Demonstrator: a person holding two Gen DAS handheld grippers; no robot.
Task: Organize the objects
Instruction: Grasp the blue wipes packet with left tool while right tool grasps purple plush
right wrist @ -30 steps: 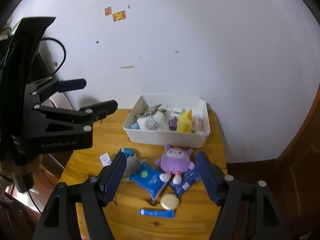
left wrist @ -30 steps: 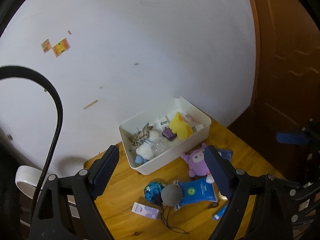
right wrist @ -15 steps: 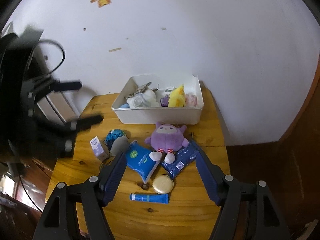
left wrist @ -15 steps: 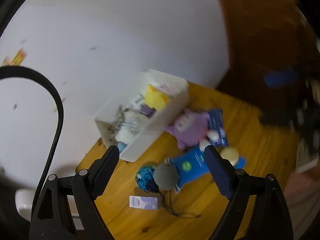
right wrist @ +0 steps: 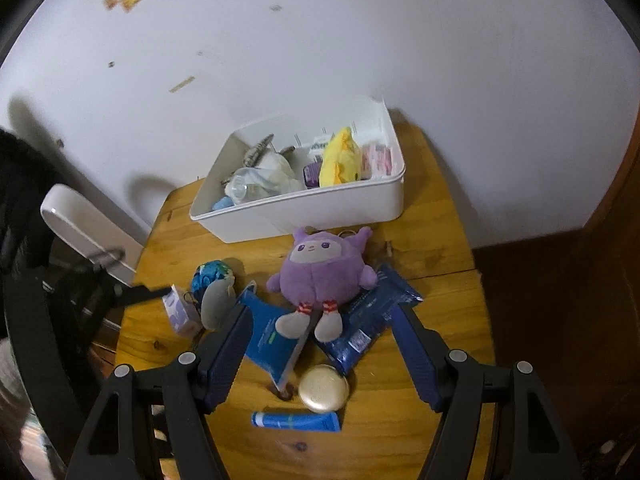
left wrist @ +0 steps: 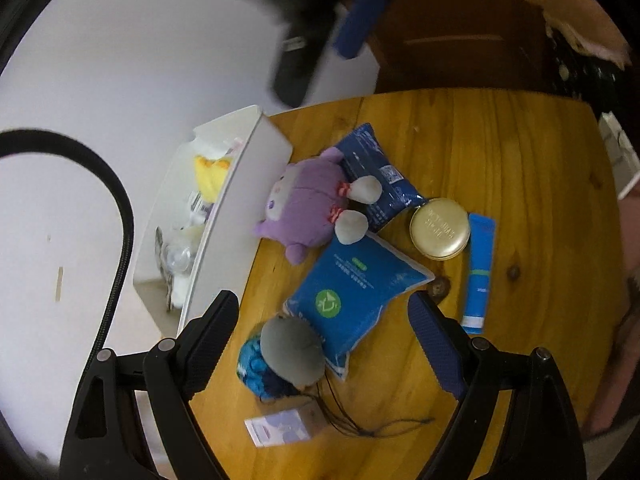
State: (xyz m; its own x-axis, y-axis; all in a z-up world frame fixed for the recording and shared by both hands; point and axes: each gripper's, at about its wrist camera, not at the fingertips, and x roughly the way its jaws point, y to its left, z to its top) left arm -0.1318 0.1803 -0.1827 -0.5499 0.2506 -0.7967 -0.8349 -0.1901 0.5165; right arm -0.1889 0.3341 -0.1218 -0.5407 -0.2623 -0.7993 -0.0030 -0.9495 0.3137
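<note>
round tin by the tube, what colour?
Gold, with embossed lettering on the lid: round tin. Clearest in the left wrist view.

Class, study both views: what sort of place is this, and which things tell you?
Probably a room in a home: a small wooden table against a scuffed white wall, strewn with a purple plush toy and toiletries beside a white storage bin.

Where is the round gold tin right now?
In the right wrist view, the round gold tin lies on the wooden table near its front edge, between the dark blue packet and the blue tube.
</note>
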